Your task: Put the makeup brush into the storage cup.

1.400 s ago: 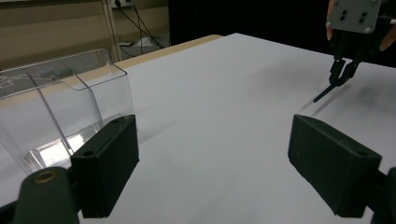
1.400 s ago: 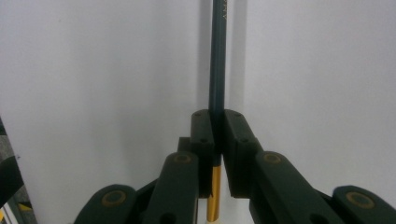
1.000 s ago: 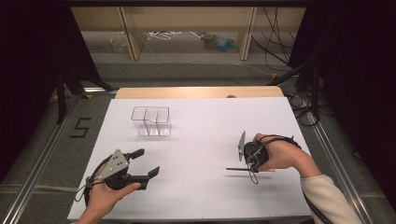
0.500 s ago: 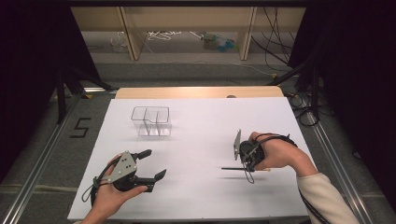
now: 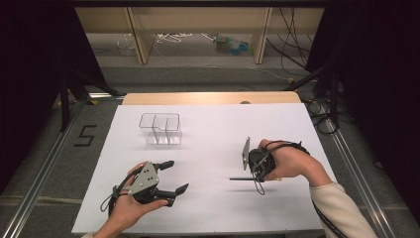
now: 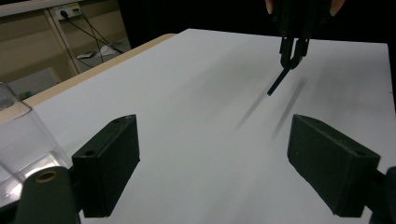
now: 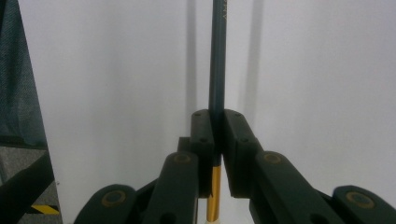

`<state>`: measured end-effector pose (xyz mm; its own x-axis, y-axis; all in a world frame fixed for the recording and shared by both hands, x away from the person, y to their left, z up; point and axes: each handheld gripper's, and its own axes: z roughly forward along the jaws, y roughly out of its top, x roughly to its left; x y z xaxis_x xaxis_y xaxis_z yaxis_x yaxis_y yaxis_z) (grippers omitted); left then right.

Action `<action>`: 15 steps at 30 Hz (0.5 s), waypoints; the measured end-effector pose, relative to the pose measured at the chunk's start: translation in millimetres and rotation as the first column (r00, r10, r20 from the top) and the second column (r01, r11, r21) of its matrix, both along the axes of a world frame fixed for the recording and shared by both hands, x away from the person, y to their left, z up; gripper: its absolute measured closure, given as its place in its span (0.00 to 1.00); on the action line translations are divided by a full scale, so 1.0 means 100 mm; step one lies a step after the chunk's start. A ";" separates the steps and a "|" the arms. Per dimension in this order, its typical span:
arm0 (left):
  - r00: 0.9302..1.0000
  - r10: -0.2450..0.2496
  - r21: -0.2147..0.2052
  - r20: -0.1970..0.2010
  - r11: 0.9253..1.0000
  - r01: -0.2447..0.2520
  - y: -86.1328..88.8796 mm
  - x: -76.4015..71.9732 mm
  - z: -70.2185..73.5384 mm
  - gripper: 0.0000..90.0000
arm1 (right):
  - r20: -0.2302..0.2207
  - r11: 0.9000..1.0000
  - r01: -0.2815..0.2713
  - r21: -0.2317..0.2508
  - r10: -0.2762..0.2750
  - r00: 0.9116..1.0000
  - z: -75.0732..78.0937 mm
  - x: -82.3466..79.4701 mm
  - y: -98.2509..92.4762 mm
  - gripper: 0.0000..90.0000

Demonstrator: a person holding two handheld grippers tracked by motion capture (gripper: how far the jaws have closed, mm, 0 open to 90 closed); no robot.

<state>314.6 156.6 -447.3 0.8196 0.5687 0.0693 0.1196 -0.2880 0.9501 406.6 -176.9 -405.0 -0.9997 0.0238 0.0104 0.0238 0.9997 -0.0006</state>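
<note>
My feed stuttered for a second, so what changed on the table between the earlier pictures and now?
The left claw, open and holding nothing, slid toward the table's middle. The right claw drifted slightly toward the centre too. It is clamped on the dark pencil as before, above the white table. The clear divided container stayed where it was.

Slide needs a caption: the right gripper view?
Right gripper clamps a dark pencil above the white table.

A dark blue-green pencil (image 7: pixel 217 60) with a gold band near its end is showing against the plain white table (image 5: pixel 213 129). Both the right gripper (image 7: pixel 215 128) and the left gripper (image 5: pixel 171 177) are showing black, while a clear, colourless container (image 5: pixel 159 128) is glinting faintly.
</note>
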 end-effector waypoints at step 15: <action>0.996 -0.093 0.054 0.001 0.994 0.093 -0.35 0.07 -0.04 0.19 | -0.001 1.000 -0.012 0.002 0.012 1.000 0.04 -0.01 0.10 0.93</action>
